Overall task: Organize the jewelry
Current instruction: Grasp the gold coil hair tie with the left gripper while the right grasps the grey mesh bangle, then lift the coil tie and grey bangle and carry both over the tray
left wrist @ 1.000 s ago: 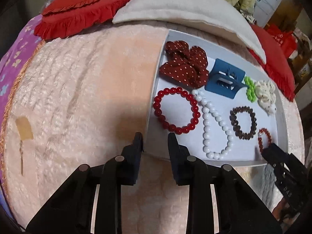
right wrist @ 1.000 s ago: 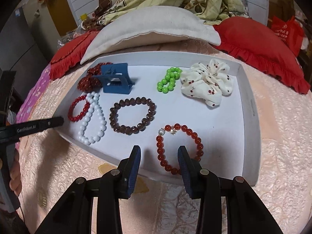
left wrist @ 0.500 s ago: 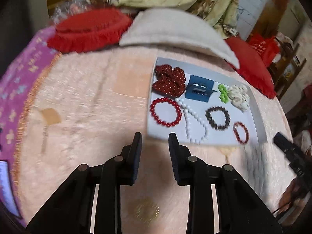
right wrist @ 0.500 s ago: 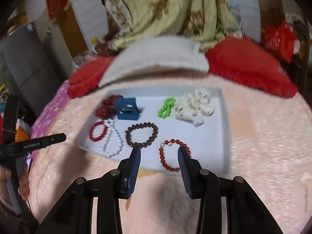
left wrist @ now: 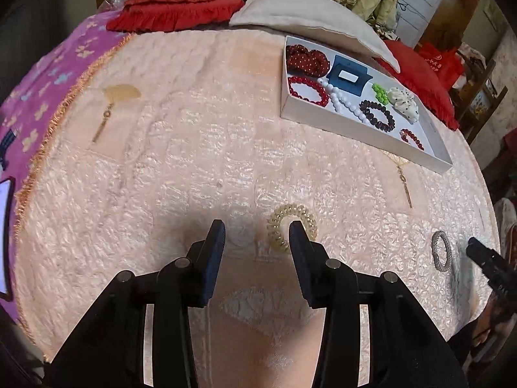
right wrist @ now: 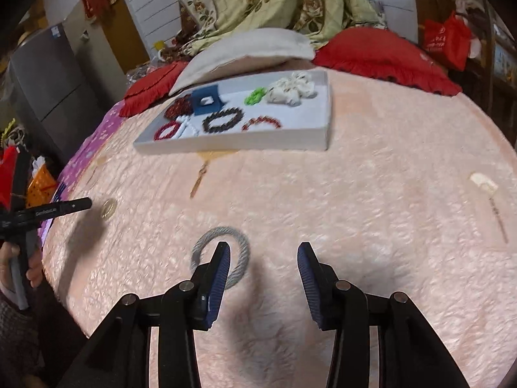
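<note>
Left gripper (left wrist: 257, 231) spread wide, nothing held, right finger tip overlapping the gold spiral hair tie (left wrist: 292, 228) on the peach bedspread (left wrist: 194, 161). Right gripper (right wrist: 263, 253) also gaping, empty, left finger over the grey rope ring (right wrist: 223, 255). Farther back, white tray (right wrist: 252, 144) with bead bracelets, blue claw clip (right wrist: 205, 100), scrunchies, up by the pillows.

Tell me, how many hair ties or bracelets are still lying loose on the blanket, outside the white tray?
2: a gold spiral hair tie by the left gripper, and a grey ring at the right gripper.
</note>
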Demonstrator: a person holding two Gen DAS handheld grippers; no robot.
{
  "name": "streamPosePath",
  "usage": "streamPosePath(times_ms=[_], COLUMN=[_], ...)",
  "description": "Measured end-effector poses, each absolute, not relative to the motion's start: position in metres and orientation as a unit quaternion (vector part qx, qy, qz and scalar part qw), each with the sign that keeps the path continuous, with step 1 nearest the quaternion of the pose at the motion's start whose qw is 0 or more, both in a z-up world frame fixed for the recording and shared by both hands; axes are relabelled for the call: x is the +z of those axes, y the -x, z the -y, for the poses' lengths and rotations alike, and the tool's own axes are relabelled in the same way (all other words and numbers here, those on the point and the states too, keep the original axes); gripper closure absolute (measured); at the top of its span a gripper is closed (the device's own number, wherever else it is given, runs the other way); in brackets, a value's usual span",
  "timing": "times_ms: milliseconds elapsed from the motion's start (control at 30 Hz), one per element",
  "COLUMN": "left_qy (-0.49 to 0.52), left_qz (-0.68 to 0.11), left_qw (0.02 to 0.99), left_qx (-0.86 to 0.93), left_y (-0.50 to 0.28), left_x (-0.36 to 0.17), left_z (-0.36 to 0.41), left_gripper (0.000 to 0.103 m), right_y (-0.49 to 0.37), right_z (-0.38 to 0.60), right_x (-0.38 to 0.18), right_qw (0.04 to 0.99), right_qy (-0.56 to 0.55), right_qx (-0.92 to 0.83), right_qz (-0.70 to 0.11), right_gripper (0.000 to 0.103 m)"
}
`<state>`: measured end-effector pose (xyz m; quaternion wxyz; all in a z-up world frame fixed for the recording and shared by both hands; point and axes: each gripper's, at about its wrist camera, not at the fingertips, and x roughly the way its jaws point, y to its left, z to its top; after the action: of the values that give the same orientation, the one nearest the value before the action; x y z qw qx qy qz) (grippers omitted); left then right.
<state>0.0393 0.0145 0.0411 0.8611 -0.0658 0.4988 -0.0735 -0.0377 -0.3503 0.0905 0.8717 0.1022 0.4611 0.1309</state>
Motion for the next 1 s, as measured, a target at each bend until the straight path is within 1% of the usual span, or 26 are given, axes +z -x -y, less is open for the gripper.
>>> streamPosePath(times_ms=[333,567,667,700,733,767,800,867,1000], left_qy=[0.04,0.009,-0.016,-0.024,-0.038,-0.041,-0.042,-0.045,-0.033], left_qz=[-0.499,-0.483,-0.474,-0.472,-0.466,-0.464,-0.467,-0.473,-0.467], left_qw=[0.861,0.87,0.875,0.877,0.879,0.88,0.877,0.873,0.875], left_qx=[-0.088,-0.097,-0.095,-0.093,-0.091,-0.095,-0.103,-0.109,-0.127], left_y=[-0.053,-0.049,-0.044,-0.042,-0.038,-0.036,-0.035,-0.033,-0.028], left_x=[0.021,0.019,0.017,0.016,0.016,0.016,0.016,0.018,0.033], left_z=[-0.007,0.003,0.014,0.017,0.024,0.028,0.033,0.04,0.044], left_gripper=[0.063,0.063,0.063,0.065,0.078,0.087,0.094,0.095,0.095], right_y=[0.027,0.028,0.029,0.029,0.03,0.03,0.031,0.031,0.028], right_z=[0.312,0.305,0.301,0.3,0.298,0.296,0.292,0.287,0.295], right_x=[0.07,0.064,0.064,0.064,0.064,0.065,0.066,0.066,0.073], right_qw=[0.875,0.883,0.887,0.888,0.888,0.888,0.888,0.888,0.884], right_qy=[-0.039,-0.01,0.001,0.003,0.004,0.007,0.015,0.025,-0.009], right_qx=[0.125,0.108,0.099,0.097,0.099,0.1,0.1,0.101,0.116], right_qz=[-0.466,-0.456,-0.451,-0.449,-0.449,-0.448,-0.448,-0.449,-0.452], right_gripper=[0.062,0.067,0.071,0.075,0.081,0.089,0.093,0.095,0.097])
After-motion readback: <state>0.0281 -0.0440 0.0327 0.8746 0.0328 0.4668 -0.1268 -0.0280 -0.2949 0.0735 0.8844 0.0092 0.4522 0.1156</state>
